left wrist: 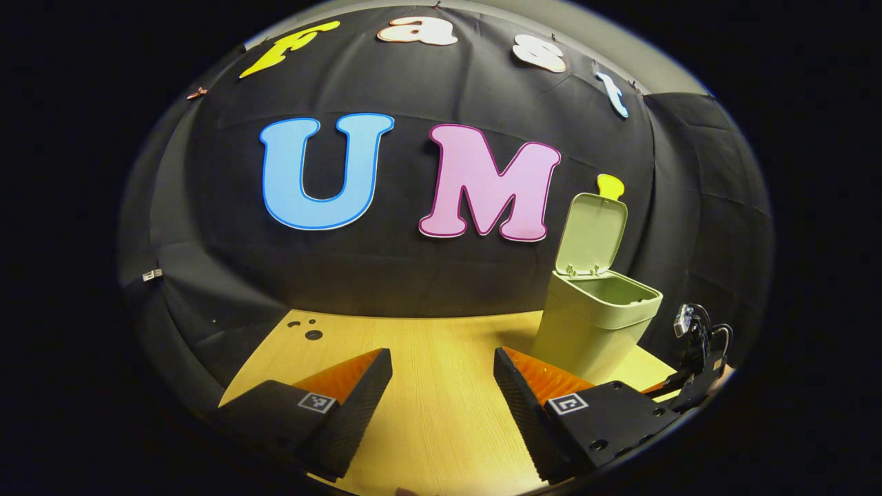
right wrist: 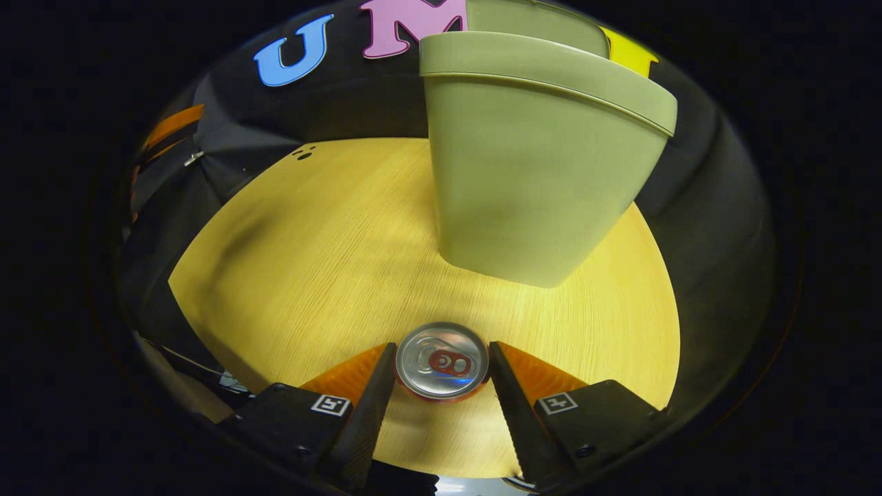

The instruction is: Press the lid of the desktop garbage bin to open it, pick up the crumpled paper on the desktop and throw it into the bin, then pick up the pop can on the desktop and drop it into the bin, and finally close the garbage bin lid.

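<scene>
Left gripper view: pale green plastic desktop bin (left wrist: pixel 592 324) stands near the far right edge of the light wood tabletop (left wrist: pixel 427 386), its hinged lid (left wrist: pixel 592 233) tipped up and open, the little of the inside that shows bare, the depth hidden by the rim; left gripper (left wrist: pixel 442 362) hangs with jaws wide apart over bare wood, and the other gripper (left wrist: pixel 696 344) shows dimly at the right edge. Right gripper view: silver aluminium pop can (right wrist: pixel 442 360), upright near the front edge, sits between the right gripper (right wrist: pixel 442 372) fingers. Both fingers look to touch its sides, though a firm grip is hard to confirm; bin wall rises beyond, its top cut off.
</scene>
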